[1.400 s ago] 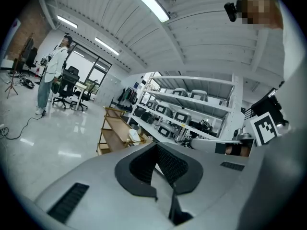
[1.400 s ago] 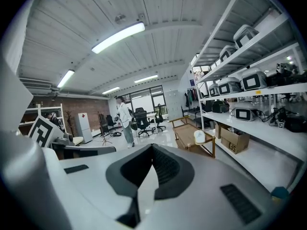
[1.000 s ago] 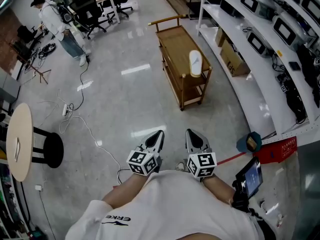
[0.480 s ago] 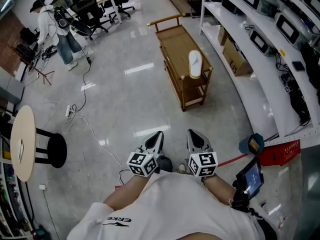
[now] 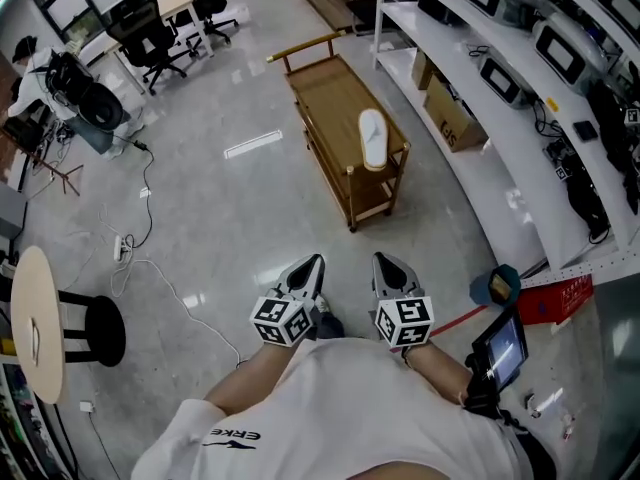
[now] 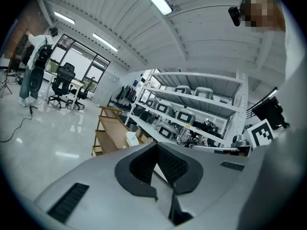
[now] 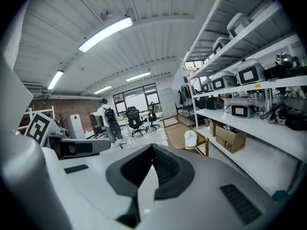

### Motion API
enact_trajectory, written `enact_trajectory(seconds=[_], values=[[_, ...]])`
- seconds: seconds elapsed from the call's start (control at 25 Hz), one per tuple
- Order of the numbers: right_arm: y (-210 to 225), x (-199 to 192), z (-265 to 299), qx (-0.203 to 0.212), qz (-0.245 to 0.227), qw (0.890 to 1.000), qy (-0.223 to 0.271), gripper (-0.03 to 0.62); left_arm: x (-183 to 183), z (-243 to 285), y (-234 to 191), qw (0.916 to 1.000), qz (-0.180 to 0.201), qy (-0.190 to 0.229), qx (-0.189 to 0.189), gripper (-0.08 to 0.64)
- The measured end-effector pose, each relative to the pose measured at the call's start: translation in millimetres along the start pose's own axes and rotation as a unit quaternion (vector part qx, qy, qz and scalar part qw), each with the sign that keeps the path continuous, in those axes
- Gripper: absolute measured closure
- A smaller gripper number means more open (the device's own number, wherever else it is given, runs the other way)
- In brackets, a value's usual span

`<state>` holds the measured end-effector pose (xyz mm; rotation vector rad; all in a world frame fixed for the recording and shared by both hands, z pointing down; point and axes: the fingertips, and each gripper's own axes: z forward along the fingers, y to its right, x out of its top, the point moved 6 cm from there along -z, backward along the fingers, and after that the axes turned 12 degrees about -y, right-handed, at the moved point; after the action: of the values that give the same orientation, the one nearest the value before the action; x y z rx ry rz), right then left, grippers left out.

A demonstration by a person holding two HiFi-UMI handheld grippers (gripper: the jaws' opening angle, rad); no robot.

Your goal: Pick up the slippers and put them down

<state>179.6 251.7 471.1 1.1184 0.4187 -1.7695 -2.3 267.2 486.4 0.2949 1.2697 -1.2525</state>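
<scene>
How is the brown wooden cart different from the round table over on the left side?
Shape: the wooden cart is long and rectangular with a lower shelf; the round table has a circular top. Colour: the cart is brown wood, the table top pale cream. Load: the cart carries a white slipper; the table holds only something small that I cannot make out. Both stand on the shiny grey floor.

Glossy grey floor [image 5: 230,218], wooden cart [image 5: 325,98], white shelving [image 5: 505,183], office chairs [image 5: 140,38] by perhaps a desk [image 5: 172,0].
</scene>
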Motion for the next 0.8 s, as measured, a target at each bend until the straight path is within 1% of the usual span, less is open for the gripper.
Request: enact_trajectory(seconds=[0.2, 0.44, 0.6, 0.8], values=[[6, 26, 38, -0.027, 0.002, 1.000, 0.001, 0.589, 35, 27, -33, 0.9997, 0.003, 0.010, -0.022, 0.557], [2, 51, 81, -0.052, 0.012, 0.999, 0.001, 0.589, 64, 41, -79, 0.9993, 0.001, 0.010, -0.037, 0.557], [-4, 60, 105, -0.064, 0.019, 0.998, -0.001, 0.589, 74, 48, -105, 0.9991, -0.003, 0.006, -0.043, 0.557], [-2, 63, 122, -0.079, 0.030, 0.996, -0.011, 0.589, 77, 56, -121, 0.9985, -0.010, -0.004, -0.054, 0.557]])
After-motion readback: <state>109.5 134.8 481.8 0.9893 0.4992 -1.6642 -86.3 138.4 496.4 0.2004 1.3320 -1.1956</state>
